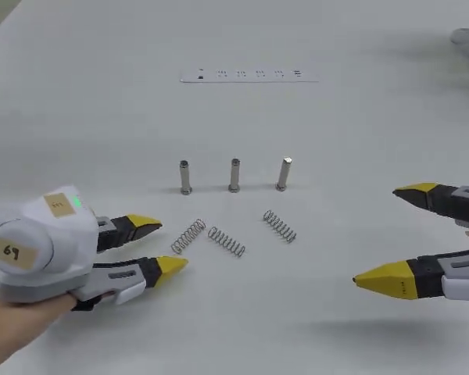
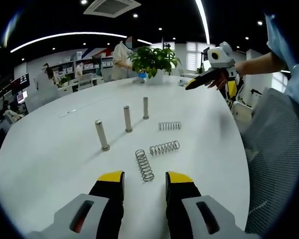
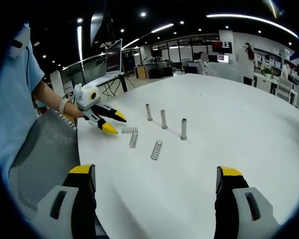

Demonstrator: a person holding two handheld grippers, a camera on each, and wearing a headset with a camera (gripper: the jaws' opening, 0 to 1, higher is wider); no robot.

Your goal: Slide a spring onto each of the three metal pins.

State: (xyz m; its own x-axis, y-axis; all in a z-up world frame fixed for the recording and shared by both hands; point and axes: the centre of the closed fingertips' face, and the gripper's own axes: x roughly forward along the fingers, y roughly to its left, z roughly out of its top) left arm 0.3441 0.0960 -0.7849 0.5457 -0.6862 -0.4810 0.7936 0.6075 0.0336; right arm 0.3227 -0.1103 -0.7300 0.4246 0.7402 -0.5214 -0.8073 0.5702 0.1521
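Three metal pins stand upright in a row on the white table: left pin [image 1: 185, 177], middle pin [image 1: 234, 175], right pin [image 1: 284, 173]. Three springs lie flat in front of them: left spring [image 1: 188, 236], middle spring [image 1: 227, 241], right spring [image 1: 280, 226]. My left gripper [image 1: 162, 245] hovers just left of the left spring, open and empty; that spring [image 2: 144, 165] lies right beyond its yellow fingertips. My right gripper [image 1: 402, 234] hangs wide open at the right, apart from the springs [image 3: 156, 149] and pins [image 3: 183, 129].
A flat white strip [image 1: 248, 76] with small markings lies at the back of the table. A potted plant [image 2: 153, 62] stands at the table's far end. A mesh chair [image 2: 276, 149] sits beside the table edge.
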